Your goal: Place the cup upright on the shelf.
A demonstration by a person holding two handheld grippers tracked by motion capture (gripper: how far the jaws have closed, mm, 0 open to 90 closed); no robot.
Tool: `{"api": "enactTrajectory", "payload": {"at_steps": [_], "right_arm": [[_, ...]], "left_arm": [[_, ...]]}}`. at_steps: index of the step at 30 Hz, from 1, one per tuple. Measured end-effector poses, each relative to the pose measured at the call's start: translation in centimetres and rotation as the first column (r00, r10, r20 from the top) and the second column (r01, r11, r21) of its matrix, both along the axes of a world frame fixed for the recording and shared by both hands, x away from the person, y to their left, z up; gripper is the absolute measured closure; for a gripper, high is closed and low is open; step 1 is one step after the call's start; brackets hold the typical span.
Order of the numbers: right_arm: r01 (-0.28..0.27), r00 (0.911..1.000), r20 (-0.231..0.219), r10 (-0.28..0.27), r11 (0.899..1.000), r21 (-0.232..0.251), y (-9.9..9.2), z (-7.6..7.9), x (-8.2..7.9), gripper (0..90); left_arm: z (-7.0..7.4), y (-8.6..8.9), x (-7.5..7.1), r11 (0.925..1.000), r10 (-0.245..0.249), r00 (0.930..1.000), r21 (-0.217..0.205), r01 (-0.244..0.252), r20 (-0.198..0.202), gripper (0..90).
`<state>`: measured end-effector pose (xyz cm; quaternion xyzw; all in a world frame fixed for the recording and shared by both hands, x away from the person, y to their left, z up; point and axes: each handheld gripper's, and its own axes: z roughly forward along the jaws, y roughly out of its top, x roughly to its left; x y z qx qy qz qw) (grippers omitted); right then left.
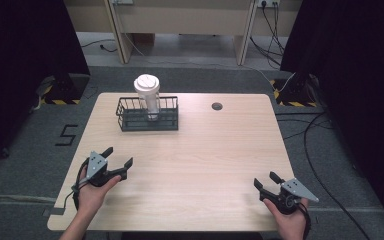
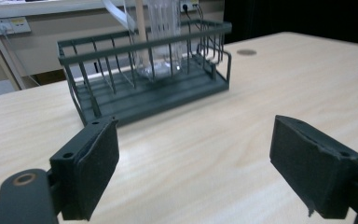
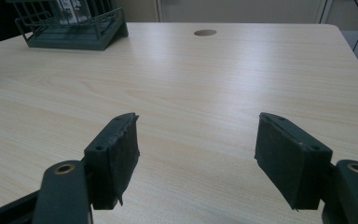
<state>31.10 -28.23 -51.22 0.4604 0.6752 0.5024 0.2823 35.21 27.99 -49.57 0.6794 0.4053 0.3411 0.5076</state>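
A dark wire basket (image 1: 130, 120) stands at the back left of the light wooden table (image 1: 195, 155). A clear plastic cup with a white lid (image 1: 147, 92) stands upright inside it. The left gripper view looks straight at the basket (image 2: 121, 100) with the cup's clear base (image 2: 161, 37) behind the bars. The right gripper view catches the basket (image 3: 102, 35) at its top left. My left gripper (image 1: 118, 156) (image 2: 193, 168) is held open over the front left of the table, nothing between its jaws. My right gripper (image 1: 267, 180) (image 3: 196, 158) is open at the front right, also holding nothing.
A round cable hole (image 1: 217, 106) (image 3: 205, 32) sits in the table's back right part. Beyond the table are wooden furniture legs (image 1: 122, 35), floor cables (image 1: 310, 135) and black curtains (image 1: 350, 60) on both sides. Bare tabletop lies between the grippers.
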Motion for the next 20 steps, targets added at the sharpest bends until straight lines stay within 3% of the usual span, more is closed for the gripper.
{"api": "enactTrajectory", "payload": {"at_steps": [8, 20], "right_arm": [[-0.002, 1.0000, 0.000, 0.002, 1.000, -0.005, 0.0, 0.0, 0.0, 30.6], [-0.014, 0.9999, -0.001, 0.014, 1.000, -0.018, 0.2, 0.0, 0.0, 30.7]], "left_arm": [[-1.2, 0.1, -0.8, 0.9993, 0.007, 0.9999, -0.036, -0.007, -0.009, 15.4], [-1.7, -0.2, -1.1, 0.9989, -0.007, 0.9996, -0.046, 0.005, -0.027, 15.8]]}}
